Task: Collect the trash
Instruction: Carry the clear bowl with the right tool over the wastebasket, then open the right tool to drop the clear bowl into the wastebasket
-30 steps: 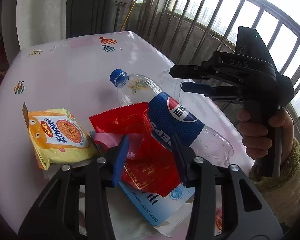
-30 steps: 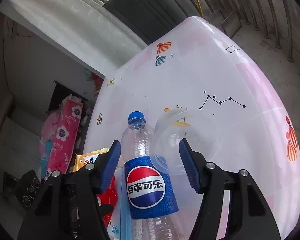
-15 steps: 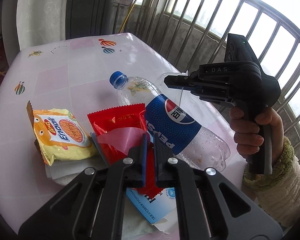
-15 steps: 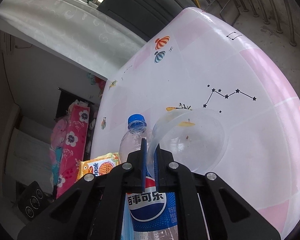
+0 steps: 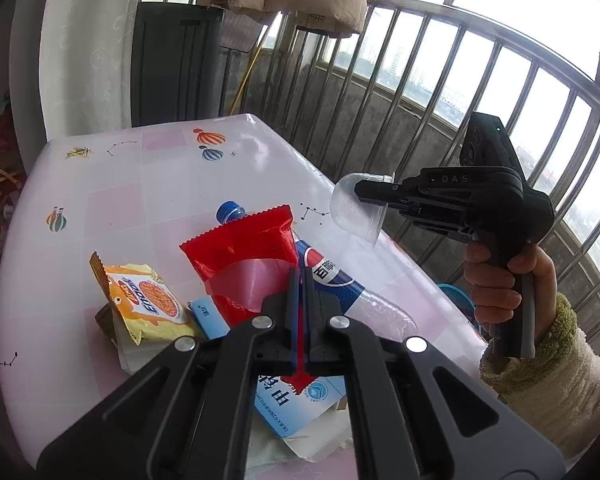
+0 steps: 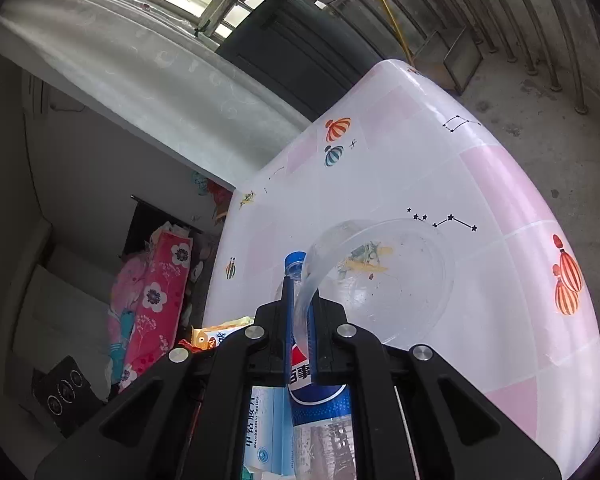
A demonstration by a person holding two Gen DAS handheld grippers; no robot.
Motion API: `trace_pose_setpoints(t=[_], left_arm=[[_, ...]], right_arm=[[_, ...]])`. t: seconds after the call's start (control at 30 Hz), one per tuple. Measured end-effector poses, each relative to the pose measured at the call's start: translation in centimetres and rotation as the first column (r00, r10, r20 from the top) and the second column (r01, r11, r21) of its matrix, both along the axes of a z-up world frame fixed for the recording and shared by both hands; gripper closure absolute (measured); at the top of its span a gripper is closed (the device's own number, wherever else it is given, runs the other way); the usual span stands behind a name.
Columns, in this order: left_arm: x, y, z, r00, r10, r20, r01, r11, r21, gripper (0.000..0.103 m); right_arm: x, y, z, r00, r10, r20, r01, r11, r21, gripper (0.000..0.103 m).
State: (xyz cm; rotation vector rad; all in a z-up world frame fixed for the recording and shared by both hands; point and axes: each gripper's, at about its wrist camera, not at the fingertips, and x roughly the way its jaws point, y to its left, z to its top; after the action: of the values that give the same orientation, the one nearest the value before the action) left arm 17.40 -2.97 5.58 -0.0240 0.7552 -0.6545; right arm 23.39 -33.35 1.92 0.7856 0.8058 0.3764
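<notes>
My left gripper (image 5: 302, 280) is shut on a red wrapper (image 5: 244, 256), which stands lifted above the table. Under it lie a Pepsi bottle (image 5: 336, 280), a yellow snack pack (image 5: 148, 304) and a blue-and-white box (image 5: 296, 400). My right gripper (image 5: 360, 194) is shut on the rim of a clear plastic cup (image 5: 354, 214), held above the table's right side. In the right wrist view the right gripper (image 6: 302, 296) pinches the cup's rim, and the clear cup (image 6: 384, 276) hangs over the bottle (image 6: 320, 404) and the table (image 6: 420, 168).
The table (image 5: 100, 208) has a white and pink cloth with balloon prints. A metal railing (image 5: 440, 92) runs close along its right side. A dark cabinet (image 5: 176, 60) stands behind. A person's hand (image 5: 496, 280) in a fleecy sleeve holds the right gripper. Clutter (image 6: 152, 300) lies on the floor at the left.
Both grippers have gone from open to shut, the left on the red wrapper and the right on the cup's rim. Both have since risen, lifting wrapper and cup off the table.
</notes>
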Motion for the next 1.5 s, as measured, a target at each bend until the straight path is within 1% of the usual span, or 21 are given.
trace_pose_setpoints(t=[0.1,0.23,0.33,0.43,0.53,0.57,0.63,0.7,0.77,0.83,0.93,1.0,1.1,1.13,1.2,1.23,1.3,1.4,1.43,1.5], left_arm=[[-0.8,-0.2,1.4,1.0,-0.012,0.017,0.012,1.0,-0.028,0.103],[-2.1,-1.3,3.0,0.998,-0.048,0.042,0.05,0.997,-0.057,0.103],[-3.2,-3.1,4.0,0.994,-0.096,0.059,0.101,0.992,-0.082,0.103],[-4.2,-6.0,4.6,0.985,-0.161,0.066,0.166,0.982,-0.094,0.103],[-5.3,-9.8,4.9,0.969,-0.243,0.049,0.247,0.962,-0.113,0.103],[-5.6,-11.3,4.9,0.961,-0.274,0.04,0.277,0.953,-0.12,0.103],[-6.1,-14.3,4.6,0.941,-0.338,0.015,0.337,0.932,-0.134,0.103],[-6.2,-17.8,3.9,0.915,-0.402,-0.027,0.395,0.908,-0.14,0.103],[-6.8,-21.4,3.0,0.887,-0.454,-0.079,0.442,0.887,-0.135,0.103],[-7.4,-24.8,1.9,0.856,-0.501,-0.13,0.486,0.864,-0.132,0.103],[-8.3,-29.8,-0.2,0.811,-0.548,-0.205,0.538,0.836,-0.105,0.103],[-8.6,-32.8,-1.9,0.784,-0.566,-0.255,0.564,0.821,-0.088,0.103],[-9.1,-37.2,-4.4,0.749,-0.586,-0.311,0.602,0.797,-0.051,0.103],[-9.2,-38.6,-5.2,0.74,-0.585,-0.331,0.61,0.792,-0.037,0.103],[-9.0,-41.4,-7.1,0.716,-0.585,-0.381,0.626,0.78,-0.022,0.103],[-8.7,-42.7,-8.0,0.706,-0.579,-0.407,0.63,0.777,-0.013,0.103],[-8.0,-45.2,-9.9,0.691,-0.568,-0.447,0.64,0.768,0.013,0.103],[-7.3,-48.8,-12.5,0.684,-0.548,-0.481,0.65,0.757,0.061,0.103],[-7.1,-49.9,-13.5,0.68,-0.543,-0.493,0.654,0.753,0.073,0.103],[-6.7,-52.0,-15.3,0.67,-0.531,-0.519,0.66,0.746,0.091,0.103]], right_arm=[[-1.8,-0.9,1.3,1.0,-0.015,0.019,0.015,1.0,-0.002,0.097],[-5.5,-2.7,2.9,0.998,-0.046,0.045,0.047,0.999,-0.015,0.097],[-8.9,-4.5,3.7,0.994,-0.089,0.058,0.091,0.996,-0.025,0.097],[-12.5,-7.2,4.1,0.985,-0.16,0.059,0.162,0.987,-0.022,0.097],[-16.2,-10.3,4.0,0.966,-0.252,0.048,0.253,0.967,-0.017,0.097],[-17.7,-11.5,3.8,0.955,-0.292,0.041,0.293,0.956,-0.012,0.097],[-20.1,-13.8,3.1,0.932,-0.361,0.024,0.361,0.933,-0.002,0.097],[-22.2,-15.9,2.0,0.905,-0.425,0.001,0.425,0.905,0.016,0.097],[-24.1,-18.0,0.6,0.874,-0.484,-0.034,0.485,0.873,0.039,0.097],[-25.9,-20.0,-1.2,0.836,-0.543,-0.076,0.548,0.835,0.056,0.097],[-27.9,-22.5,-4.2,0.788,-0.599,-0.144,0.614,0.783,0.103,0.097],[-29.1,-24.3,-6.9,0.753,-0.626,-0.204,0.656,0.74,0.149,0.097],[-30.4,-26.8,-11.3,0.7,-0.653,-0.29,0.713,0.664,0.224,0.097],[-30.5,-27.6,-12.6,0.682,-0.659,-0.318,0.73,0.637,0.246,0.097],[-31.0,-29.2,-15.6,0.645,-0.666,-0.374,0.764,0.578,0.288,0.097],[-31.0,-29.9,-17.0,0.631,-0.667,-0.397,0.776,0.551,0.307,0.096],[-30.8,-31.4,-19.2,0.593,-0.673,-0.442,0.805,0.503,0.315,0.096],[-30.1,-33.9,-22.6,0.54,-0.672,-0.507,0.842,0.432,0.323,0.095],[-29.9,-34.8,-23.7,0.531,-0.664,-0.526,0.847,0.41,0.338,0.093],[-29.0,-36.2,-26.0,0.507,-0.644,-0.573,0.862,0.369,0.349,0.093]])
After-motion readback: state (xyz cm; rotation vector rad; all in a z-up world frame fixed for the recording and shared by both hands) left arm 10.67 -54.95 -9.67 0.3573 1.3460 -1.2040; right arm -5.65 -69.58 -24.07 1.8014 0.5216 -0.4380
